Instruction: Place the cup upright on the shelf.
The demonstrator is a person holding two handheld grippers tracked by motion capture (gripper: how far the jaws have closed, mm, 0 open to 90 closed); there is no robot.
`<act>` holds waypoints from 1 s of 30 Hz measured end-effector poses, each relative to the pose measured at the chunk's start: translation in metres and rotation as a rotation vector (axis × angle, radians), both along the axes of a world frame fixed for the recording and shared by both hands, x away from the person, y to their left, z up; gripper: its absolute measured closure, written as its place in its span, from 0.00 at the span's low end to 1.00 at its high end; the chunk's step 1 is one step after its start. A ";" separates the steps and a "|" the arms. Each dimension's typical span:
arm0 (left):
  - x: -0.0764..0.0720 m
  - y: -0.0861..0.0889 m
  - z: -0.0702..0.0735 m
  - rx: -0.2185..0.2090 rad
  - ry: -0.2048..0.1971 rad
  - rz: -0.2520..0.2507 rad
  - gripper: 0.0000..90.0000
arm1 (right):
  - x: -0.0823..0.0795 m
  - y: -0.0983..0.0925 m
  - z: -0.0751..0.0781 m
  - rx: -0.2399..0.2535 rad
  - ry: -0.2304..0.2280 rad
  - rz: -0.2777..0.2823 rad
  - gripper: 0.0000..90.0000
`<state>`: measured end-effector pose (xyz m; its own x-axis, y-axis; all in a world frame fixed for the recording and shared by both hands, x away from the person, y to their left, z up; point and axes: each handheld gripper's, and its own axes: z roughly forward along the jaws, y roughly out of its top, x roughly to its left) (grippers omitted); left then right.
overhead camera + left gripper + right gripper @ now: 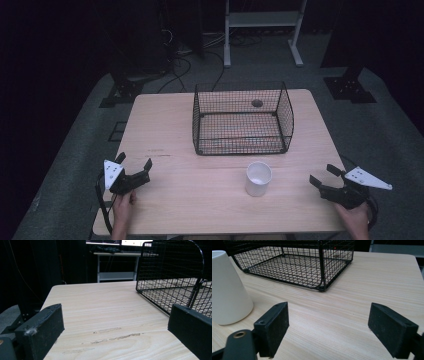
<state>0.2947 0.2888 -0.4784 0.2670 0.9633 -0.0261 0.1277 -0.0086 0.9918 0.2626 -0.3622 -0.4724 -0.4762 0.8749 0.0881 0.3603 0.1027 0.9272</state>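
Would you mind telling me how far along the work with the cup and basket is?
Nothing looks done yet: the white cup stands upright on the table, in front of the wire basket, which looks empty. Nothing is in hand: the left hand-held gripper and the right hand-held gripper rest near the table's front corners with jaws open, apart from the cup. Gripping the cup, probably to move it to the basket, is left.

Black jaws apart over bare table; wire basket beyond
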 end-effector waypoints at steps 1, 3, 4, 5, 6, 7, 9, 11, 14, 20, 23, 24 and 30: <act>0.000 0.000 0.000 -0.001 0.000 0.000 0.00 | 0.000 0.000 0.000 -0.003 0.001 0.000 0.17; 0.000 0.000 0.000 0.002 0.000 0.000 0.00 | 0.001 0.001 0.000 -0.008 0.004 0.006 0.16; 0.000 0.000 0.000 0.004 -0.001 -0.001 0.00 | 0.001 0.001 0.000 -0.010 0.005 0.006 0.16; 0.000 0.000 0.000 0.005 -0.001 -0.001 0.00 | 0.001 0.002 0.000 -0.013 0.005 0.009 0.16; 0.000 -0.001 0.000 0.007 -0.001 -0.001 0.00 | 0.001 0.002 0.001 -0.016 0.005 0.009 0.16; 0.000 -0.001 0.000 0.007 -0.001 -0.001 0.00 | 0.000 0.003 0.002 -0.016 0.006 0.009 0.16; 0.000 0.000 0.000 0.006 -0.001 -0.001 0.00 | 0.000 0.003 0.004 -0.008 -0.001 0.017 0.16; 0.000 0.000 0.000 0.005 -0.002 -0.002 0.00 | -0.001 0.004 0.007 0.001 -0.010 0.023 0.16; -0.001 0.000 0.000 0.007 -0.002 -0.002 0.00 | -0.002 0.006 0.015 -0.005 -0.025 0.031 0.16; -0.001 -0.001 0.000 0.008 -0.002 -0.004 0.00 | 0.002 0.012 0.027 -0.024 -0.037 0.067 0.16; -0.001 -0.001 0.000 0.007 -0.002 -0.003 0.00 | 0.005 0.018 0.031 -0.037 -0.038 0.090 0.16; -0.001 0.000 0.000 0.006 -0.002 -0.003 0.00 | 0.006 0.020 0.033 -0.043 -0.036 0.099 0.16; -0.001 -0.001 0.000 0.007 -0.002 -0.003 0.00 | 0.007 0.028 0.040 -0.049 -0.025 0.141 0.16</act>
<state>0.2940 0.2881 -0.4784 0.2699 0.9627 -0.0186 0.1260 -0.0162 0.9919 0.2693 -0.3344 -0.4328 -0.5958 0.8024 0.0335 0.3164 0.1961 0.9281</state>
